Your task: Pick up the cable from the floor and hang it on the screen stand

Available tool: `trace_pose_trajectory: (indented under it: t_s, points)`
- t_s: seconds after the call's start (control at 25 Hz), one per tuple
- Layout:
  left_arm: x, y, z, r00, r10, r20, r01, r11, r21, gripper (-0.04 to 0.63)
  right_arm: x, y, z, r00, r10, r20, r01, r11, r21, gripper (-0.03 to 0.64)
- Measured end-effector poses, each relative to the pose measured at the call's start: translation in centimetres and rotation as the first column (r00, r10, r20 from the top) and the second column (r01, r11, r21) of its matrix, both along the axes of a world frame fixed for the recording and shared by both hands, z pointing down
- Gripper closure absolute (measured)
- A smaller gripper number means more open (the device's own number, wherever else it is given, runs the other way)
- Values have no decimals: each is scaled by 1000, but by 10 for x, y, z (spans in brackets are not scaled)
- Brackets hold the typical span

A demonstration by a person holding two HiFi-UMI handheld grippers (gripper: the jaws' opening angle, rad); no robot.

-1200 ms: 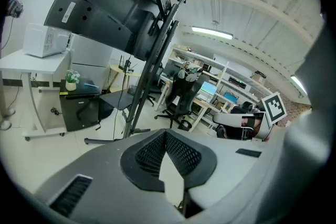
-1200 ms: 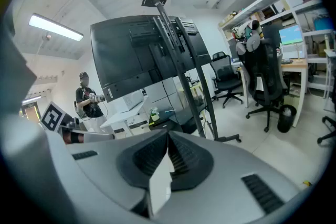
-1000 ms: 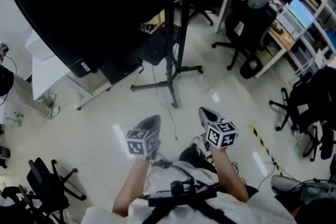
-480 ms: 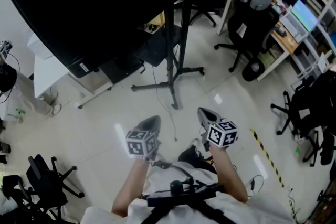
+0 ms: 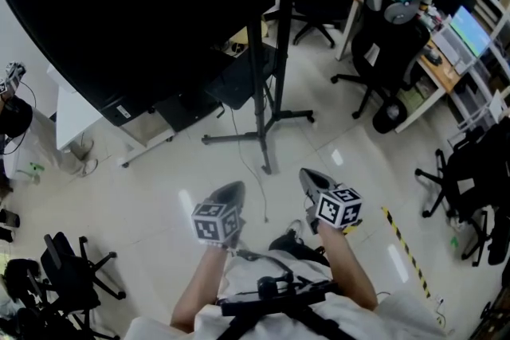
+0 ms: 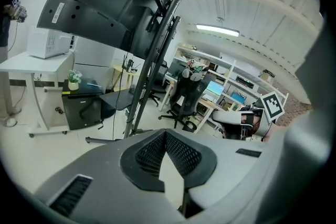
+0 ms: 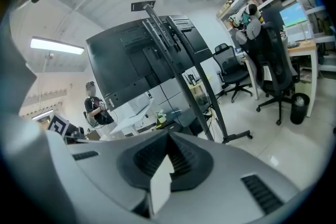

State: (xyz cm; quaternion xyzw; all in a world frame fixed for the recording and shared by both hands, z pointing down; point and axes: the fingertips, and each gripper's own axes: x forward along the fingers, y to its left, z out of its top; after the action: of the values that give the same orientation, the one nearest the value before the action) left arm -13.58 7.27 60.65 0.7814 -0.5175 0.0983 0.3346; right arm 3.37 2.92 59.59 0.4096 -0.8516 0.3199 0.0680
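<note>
A thin dark cable (image 5: 264,199) trails over the pale floor from the foot of the screen stand (image 5: 256,91) toward me. The stand carries a big black screen (image 5: 119,4). My left gripper (image 5: 236,189) hovers just left of the cable's near end, shut and holding nothing. Just right of the cable, my right gripper (image 5: 306,173) is also shut and holding nothing. The stand's slanted poles (image 6: 149,68) rise ahead in the left gripper view. In the right gripper view the stand (image 7: 197,78) shows with the screen's back.
Black office chairs (image 5: 382,52) stand by a desk (image 5: 434,64) with a monitor at the right. A white table (image 5: 68,119) is at the left and a chair (image 5: 72,279) at the lower left. Yellow-black tape (image 5: 402,247) marks the floor. A person (image 7: 94,107) stands far off.
The stand and screen have drawn slightly nearer in the head view as I move forward. Both grippers keep their place ahead of me and stay shut.
</note>
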Motion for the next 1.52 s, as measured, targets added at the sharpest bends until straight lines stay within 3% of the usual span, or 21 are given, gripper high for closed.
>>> trace_pose_trajectory:
  t_s: [0.4, 0.76, 1.04, 1.52]
  points:
    - [42, -37, 17, 999, -36, 32, 37, 999, -33, 594, 48, -45, 10, 997, -39, 65, 39, 999, -9, 595]
    - [44, -74, 32, 989, -121, 84, 125, 991, -43, 594, 47, -80, 13, 988, -151, 27, 151, 989, 11, 589]
    - [15, -126, 56, 987, -110, 118, 117, 992, -56, 594, 29, -119, 20, 988, -152, 30, 152, 988, -4, 589]
    - [-85, -256, 127, 974, -47, 222, 68, 994, -88, 589, -53, -211, 9, 996, -66, 60, 66, 998, 3, 587]
